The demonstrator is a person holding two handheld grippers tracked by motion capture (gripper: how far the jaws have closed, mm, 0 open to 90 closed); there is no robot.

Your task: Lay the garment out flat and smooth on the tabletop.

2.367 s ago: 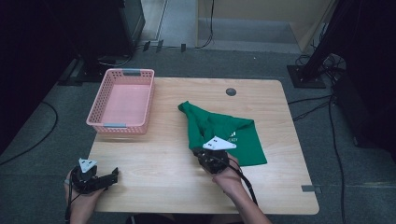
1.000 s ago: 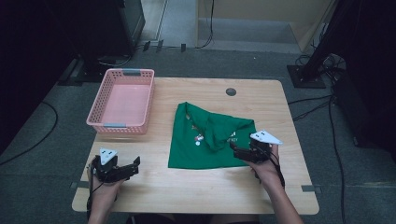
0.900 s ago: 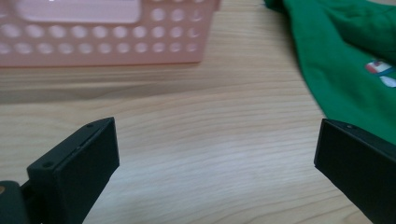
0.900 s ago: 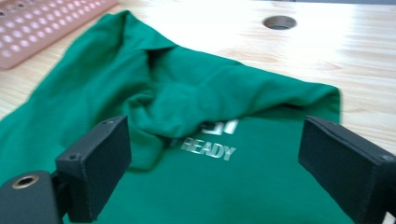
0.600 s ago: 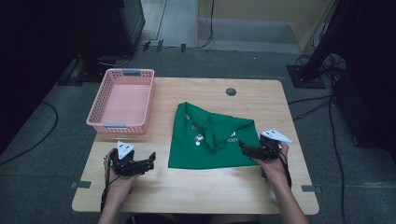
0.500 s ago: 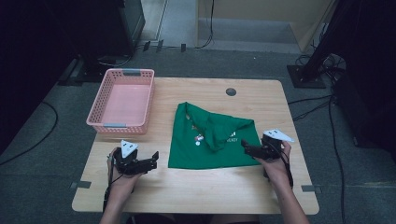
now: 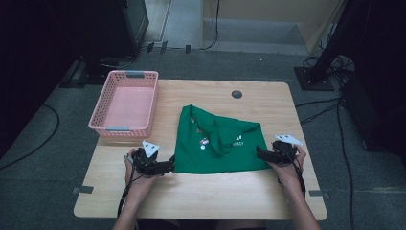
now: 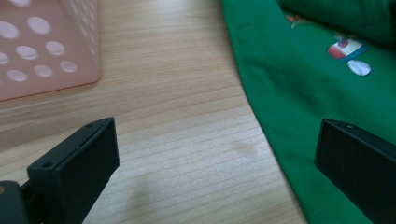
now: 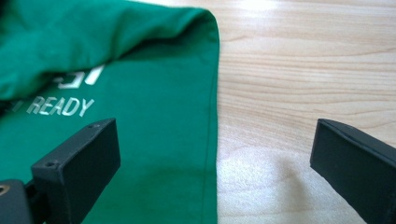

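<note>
Both grippers, left gripper (image 7: pixel 168 164) and right gripper (image 7: pixel 259 152), gape unclenched, straddling the green shirt's (image 7: pixel 218 148) side edges.

green shirt (image 8: pixel 327 116) cut off by frame edges, chest print (image 7: pixel 204 143) too small to read

A soft, matt green cloth shirt (image 7: pixel 218 146) with shiny silver print lies on the smooth, pale wood-grain table (image 7: pixel 206 196), a glossy pink plastic basket (image 7: pixel 125 103) with a perforated wall stands by its left edge, and both grippers' jaws look like matt black hard plastic.
</note>
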